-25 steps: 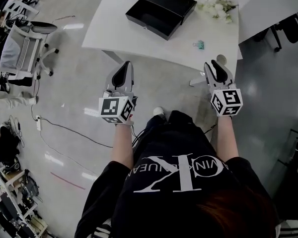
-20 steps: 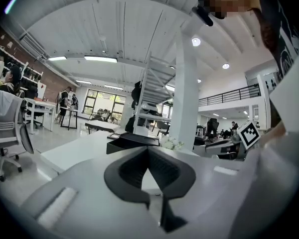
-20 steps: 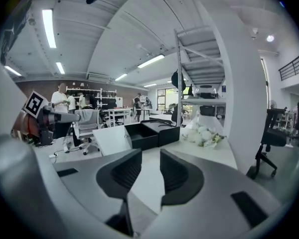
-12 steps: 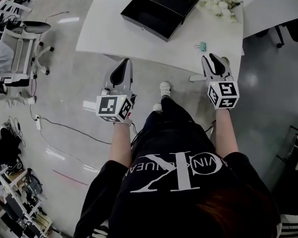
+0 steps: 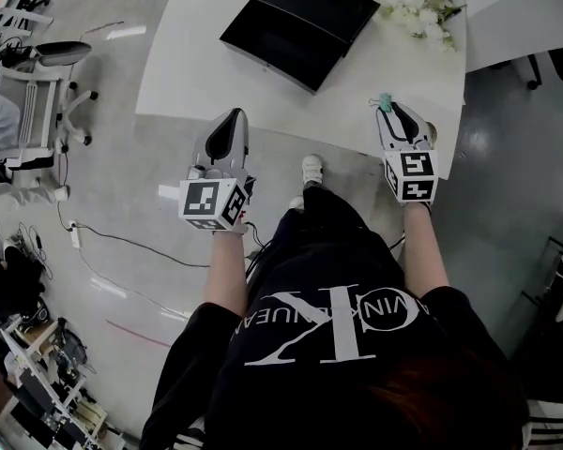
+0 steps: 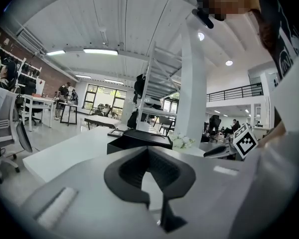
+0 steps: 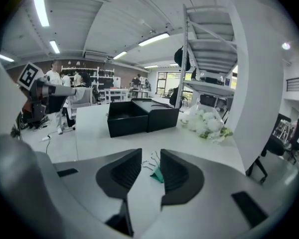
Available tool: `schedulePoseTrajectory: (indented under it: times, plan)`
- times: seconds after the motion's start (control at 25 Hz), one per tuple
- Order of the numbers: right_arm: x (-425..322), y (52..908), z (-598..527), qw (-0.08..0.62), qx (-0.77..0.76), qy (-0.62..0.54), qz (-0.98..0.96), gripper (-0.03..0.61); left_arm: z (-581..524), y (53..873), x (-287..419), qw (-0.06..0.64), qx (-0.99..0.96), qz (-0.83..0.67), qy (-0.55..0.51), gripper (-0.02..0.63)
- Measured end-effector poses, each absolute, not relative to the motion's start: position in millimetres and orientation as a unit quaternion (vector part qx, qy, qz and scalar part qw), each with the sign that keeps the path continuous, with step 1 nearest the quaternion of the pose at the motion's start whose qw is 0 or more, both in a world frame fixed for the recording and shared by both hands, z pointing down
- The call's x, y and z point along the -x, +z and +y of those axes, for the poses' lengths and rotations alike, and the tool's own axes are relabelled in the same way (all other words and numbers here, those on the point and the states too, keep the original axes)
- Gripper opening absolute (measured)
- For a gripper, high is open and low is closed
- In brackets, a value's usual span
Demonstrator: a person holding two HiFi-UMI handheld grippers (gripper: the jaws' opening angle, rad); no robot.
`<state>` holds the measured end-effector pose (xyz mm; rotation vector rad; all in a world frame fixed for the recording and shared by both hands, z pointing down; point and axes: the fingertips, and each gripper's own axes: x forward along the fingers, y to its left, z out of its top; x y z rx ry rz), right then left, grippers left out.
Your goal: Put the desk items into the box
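Framing the green binder clip (image 7: 157, 174) between the parted right tongs (image 7: 150, 159), ungripped, on the table (image 5: 216, 64) well short of the open black box (image 7: 125, 126); holding the left tongs (image 6: 148, 158) closed and empty, farther from the box. Leaves at least the clip outside.

Head view steeply down, gripper views level, sharing box (image 5: 298, 19)
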<state>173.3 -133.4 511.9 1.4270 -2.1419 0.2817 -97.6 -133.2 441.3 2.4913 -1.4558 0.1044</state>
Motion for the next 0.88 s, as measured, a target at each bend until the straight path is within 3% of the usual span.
schedulePoseTrajectory:
  times: [0.52, 0.88]
  plan:
    - [-174, 531, -155, 0.332, -0.519, 0.068, -0.785, 0.08, -164, 461, 89, 0.149, -0.856, -0.493, 0.042, 0.009]
    - [-174, 523, -162, 0.333, -0.519, 0.041, -0.787, 0.028, -175, 460, 85, 0.149, -0.856, -0.493, 0.04, 0.009]
